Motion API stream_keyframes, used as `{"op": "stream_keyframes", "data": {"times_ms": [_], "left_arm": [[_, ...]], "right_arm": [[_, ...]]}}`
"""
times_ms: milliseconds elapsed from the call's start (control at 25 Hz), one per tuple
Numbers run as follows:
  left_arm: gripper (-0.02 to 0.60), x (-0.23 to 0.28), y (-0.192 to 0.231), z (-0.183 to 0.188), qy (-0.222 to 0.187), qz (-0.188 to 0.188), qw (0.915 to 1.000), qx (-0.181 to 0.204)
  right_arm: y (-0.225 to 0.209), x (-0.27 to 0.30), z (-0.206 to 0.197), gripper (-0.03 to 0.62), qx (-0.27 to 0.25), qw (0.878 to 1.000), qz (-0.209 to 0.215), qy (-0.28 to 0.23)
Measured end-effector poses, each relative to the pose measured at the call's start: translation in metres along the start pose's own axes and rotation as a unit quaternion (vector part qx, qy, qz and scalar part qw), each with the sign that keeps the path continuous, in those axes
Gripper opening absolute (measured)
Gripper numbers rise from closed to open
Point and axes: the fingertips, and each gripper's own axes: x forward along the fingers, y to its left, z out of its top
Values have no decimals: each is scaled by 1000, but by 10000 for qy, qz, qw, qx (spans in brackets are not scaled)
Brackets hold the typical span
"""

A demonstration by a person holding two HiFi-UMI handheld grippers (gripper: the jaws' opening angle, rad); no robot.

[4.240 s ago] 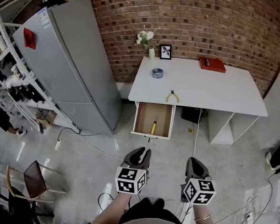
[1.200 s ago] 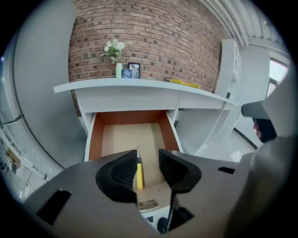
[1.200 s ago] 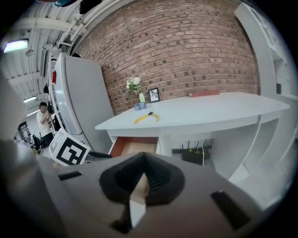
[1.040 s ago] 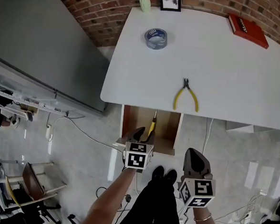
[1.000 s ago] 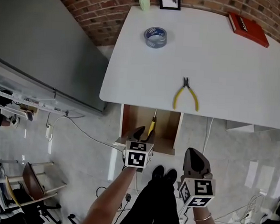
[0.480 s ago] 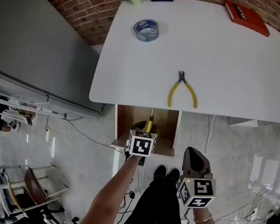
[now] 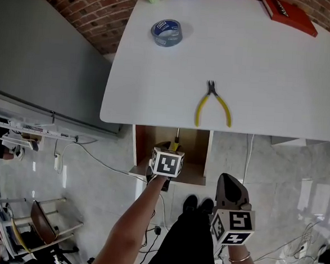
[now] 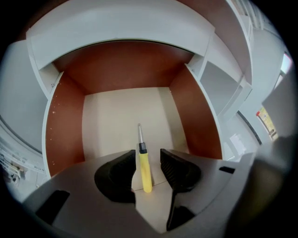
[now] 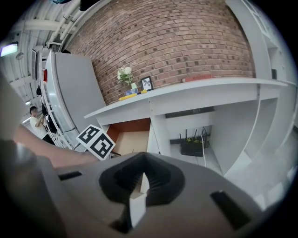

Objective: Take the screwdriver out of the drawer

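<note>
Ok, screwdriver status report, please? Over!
Left gripper open, jaws just opening, screwdriver between them, ungripped. Right gripper shut, empty. Drawer otherwise bare.

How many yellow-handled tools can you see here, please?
2. The pliers lie on the table near its front edge; the screwdriver lies in the open drawer, between the left gripper's open jaws. Others may be hidden in the drawer.

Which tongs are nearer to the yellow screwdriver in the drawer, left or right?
Left. The left tongs, jaws just opening, frame the screwdriver between them, not gripped. The right tongs, shut, hang outside the drawer, off to its right.
</note>
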Motion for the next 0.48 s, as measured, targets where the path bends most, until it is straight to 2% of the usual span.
{"op": "stream_keyframes", "data": {"times_ms": [240, 480], "left_arm": [[161, 12, -3, -4, 353, -145, 9991, -156], [160, 26, 2, -7, 592, -62, 9978, -280]], "right_arm": [[2, 3, -5, 2, 38, 10000, -7, 53], [-1, 4, -11, 2, 111, 9999, -17, 100]]}}
